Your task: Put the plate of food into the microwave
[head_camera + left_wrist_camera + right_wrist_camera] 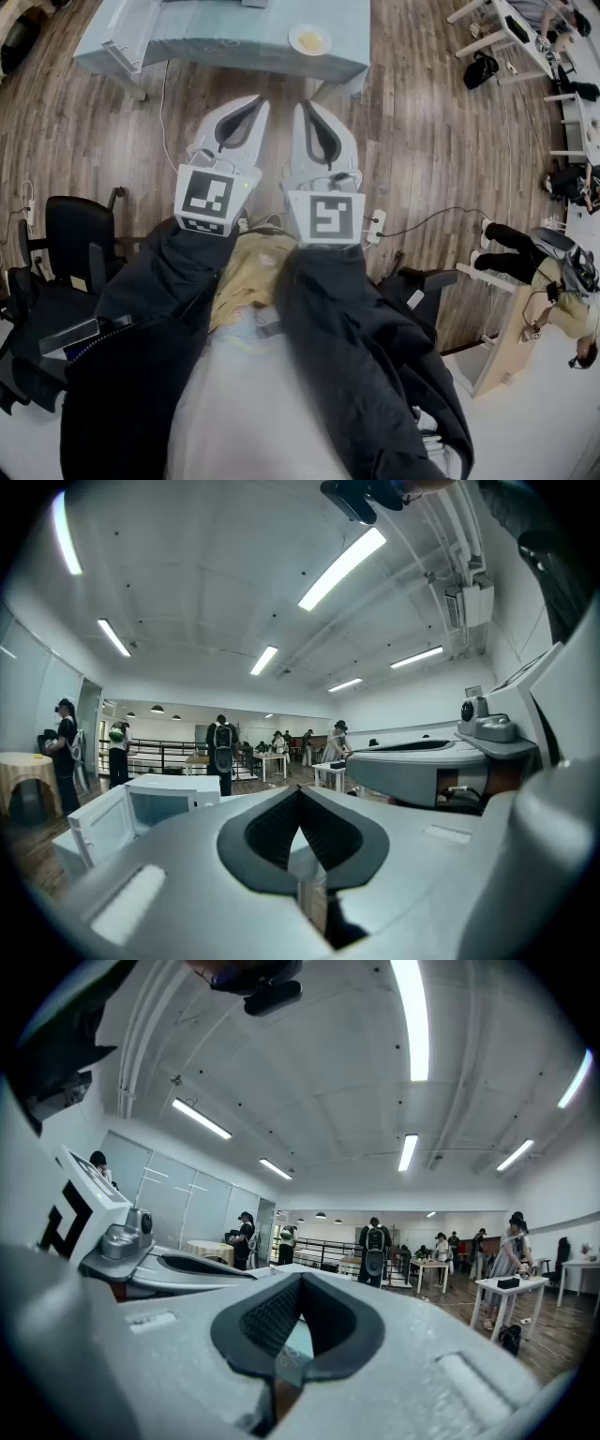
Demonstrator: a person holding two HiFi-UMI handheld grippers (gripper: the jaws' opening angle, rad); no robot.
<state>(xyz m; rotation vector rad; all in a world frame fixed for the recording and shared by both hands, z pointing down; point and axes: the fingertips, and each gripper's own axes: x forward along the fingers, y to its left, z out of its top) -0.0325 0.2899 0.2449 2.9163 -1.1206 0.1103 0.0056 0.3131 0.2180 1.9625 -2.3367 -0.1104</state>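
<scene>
Well short of the table [216,33], we're holding left gripper [253,108] & right gripper [309,111] shut, empty; reaching w/o opening, we're risking shoving the plate of food [309,39] off table's near edge.

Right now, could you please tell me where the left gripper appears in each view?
Head view: left gripper, just left of centre.
Left gripper view: left gripper, bottom centre.
Right gripper view: left gripper, at left.
Shared landmark: right gripper, beside it in all three.
</scene>
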